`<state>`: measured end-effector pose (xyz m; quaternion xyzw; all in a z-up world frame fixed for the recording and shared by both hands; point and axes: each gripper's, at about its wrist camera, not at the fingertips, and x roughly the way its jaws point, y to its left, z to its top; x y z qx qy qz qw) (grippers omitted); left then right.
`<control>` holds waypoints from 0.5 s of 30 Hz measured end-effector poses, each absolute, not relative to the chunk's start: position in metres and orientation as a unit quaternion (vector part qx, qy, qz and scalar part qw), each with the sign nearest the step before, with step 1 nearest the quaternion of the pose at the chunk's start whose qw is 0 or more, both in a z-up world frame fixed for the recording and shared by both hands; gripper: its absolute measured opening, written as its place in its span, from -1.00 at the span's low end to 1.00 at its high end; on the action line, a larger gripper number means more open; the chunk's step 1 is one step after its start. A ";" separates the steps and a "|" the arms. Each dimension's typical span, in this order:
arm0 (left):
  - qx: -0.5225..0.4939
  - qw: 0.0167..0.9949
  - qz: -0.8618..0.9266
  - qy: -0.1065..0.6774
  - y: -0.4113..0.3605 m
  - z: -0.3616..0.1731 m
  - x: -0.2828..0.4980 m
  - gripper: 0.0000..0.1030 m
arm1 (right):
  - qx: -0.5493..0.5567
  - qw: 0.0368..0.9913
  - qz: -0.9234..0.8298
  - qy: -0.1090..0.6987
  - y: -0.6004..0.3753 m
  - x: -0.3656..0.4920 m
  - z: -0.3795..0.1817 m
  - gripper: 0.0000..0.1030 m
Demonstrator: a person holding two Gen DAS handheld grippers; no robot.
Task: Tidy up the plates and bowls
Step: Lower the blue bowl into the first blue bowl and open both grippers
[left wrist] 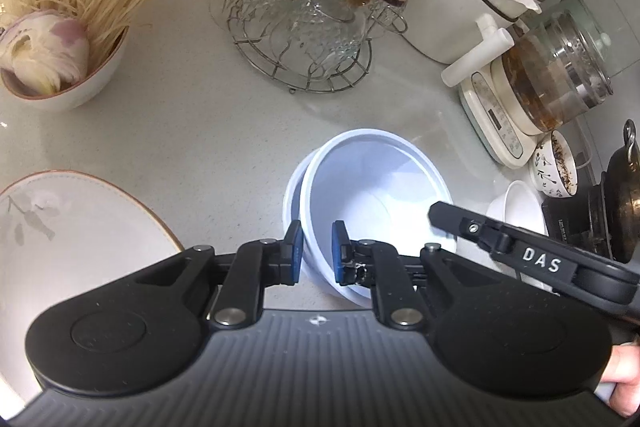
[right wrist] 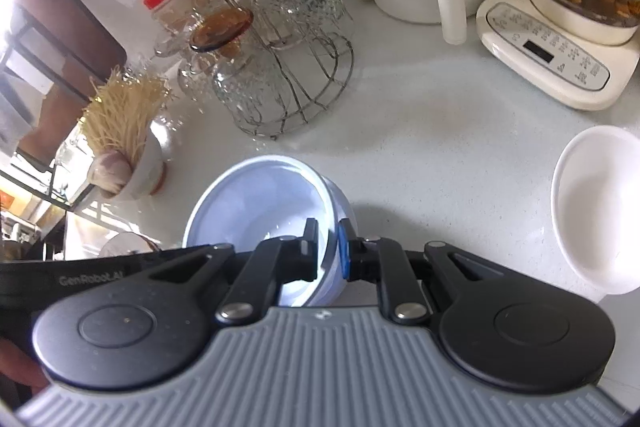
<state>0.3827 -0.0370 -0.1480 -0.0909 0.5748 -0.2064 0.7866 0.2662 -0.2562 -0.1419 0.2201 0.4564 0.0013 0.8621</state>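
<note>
Surface: pale speckled counter point(left wrist: 192, 131).
Left gripper point(left wrist: 317, 251): jaws narrow, astride the near rim of the white bowls point(left wrist: 372, 179).
Right gripper point(right wrist: 327, 247): clamped on the opposite rim.

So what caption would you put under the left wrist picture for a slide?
Left hand-held gripper straddles the rim of the upper of two nested pale blue bowls on a cluttered white counter.
</note>
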 end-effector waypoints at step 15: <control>-0.055 0.837 -0.223 0.496 -0.037 -0.089 0.360 -0.18 | 0.189 0.909 -0.027 0.370 -0.253 0.232 -0.089 -0.38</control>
